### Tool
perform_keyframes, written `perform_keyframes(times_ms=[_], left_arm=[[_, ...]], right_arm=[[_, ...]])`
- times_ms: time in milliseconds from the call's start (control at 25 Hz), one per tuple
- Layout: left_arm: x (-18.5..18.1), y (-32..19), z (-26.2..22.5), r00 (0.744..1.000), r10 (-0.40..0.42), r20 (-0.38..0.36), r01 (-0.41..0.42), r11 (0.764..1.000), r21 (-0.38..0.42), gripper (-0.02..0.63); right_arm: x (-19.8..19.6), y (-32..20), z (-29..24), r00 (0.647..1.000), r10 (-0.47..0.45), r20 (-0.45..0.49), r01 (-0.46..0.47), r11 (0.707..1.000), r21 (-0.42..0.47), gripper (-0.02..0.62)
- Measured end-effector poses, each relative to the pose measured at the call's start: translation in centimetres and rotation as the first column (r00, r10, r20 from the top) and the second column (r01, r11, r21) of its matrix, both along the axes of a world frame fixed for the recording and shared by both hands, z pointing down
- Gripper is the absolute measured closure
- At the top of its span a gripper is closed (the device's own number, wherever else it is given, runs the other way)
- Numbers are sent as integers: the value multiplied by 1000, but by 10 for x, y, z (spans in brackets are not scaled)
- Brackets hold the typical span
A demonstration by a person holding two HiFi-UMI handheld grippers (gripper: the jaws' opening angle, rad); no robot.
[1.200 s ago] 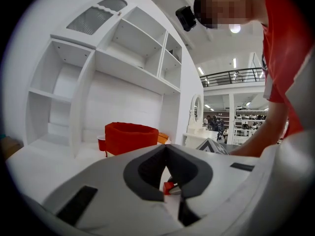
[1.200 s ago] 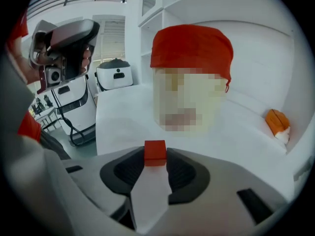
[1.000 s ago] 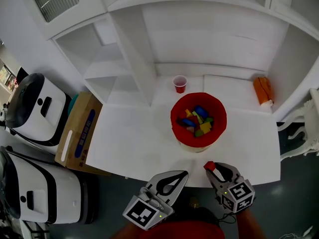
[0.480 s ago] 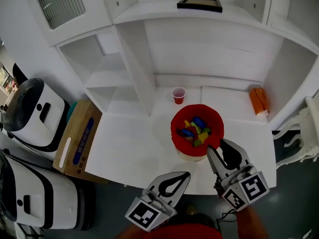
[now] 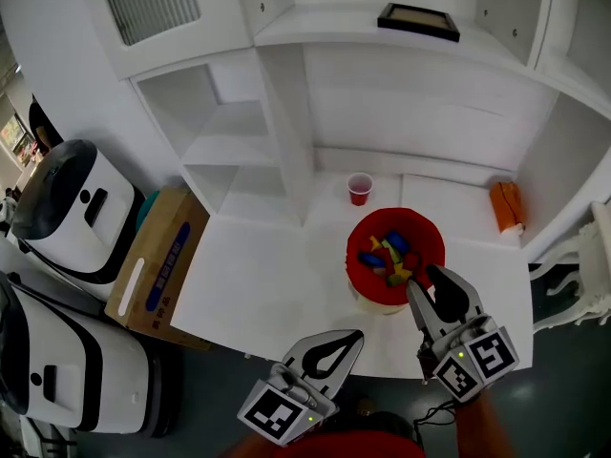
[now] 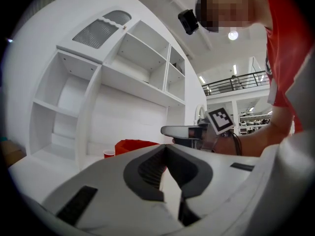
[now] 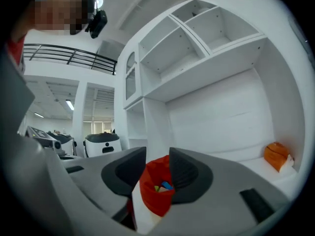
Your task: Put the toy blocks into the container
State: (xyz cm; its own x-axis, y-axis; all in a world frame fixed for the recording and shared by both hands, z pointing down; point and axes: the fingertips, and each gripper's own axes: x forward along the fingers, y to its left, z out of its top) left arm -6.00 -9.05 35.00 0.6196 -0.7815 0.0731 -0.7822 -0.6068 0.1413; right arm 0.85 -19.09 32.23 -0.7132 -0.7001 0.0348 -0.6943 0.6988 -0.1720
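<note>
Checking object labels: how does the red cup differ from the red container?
The red cup is far smaller than the red container. The cup stands further back; the container nearer the counter front edge. The container holds coloured blocks; the cup shows none. Both are red, upright, open-topped.

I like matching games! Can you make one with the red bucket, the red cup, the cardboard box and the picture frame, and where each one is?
1 red bucket
2 red cup
3 cardboard box
4 picture frame

A on the top shelf
B beside the table, at its left edge
C holding the toy blocks
D on the table, behind the bucket

Pairs: 1-C, 2-D, 3-B, 4-A
</note>
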Motion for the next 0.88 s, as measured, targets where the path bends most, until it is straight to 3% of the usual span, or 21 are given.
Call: perform_keyframes(times_ms=[160,280,480,640,880], left_arm=[[2,4,-12,1000,14,-6,-14,1000,24,592],[7,8,-22,999,40,-2,-40,998,46,592],[21,15,-33,996,83,9,-84,994,75,592],[33,23,-32,993,109,52,-113,990,81,592],[39,31,-28,992,119,47,-122,990,72,592]], right_arm=[[12,42,-18,999,19,46,-22,998,60,555],[17,67,-24,998,56,19,-58,992,110,583],[18,98,-25,996,80,-38,-73,983,166,588],[17,113,-23,996,77,-37,-70,983,168,589],[16,126,-19,997,64,-43,-57,986,160,589]])
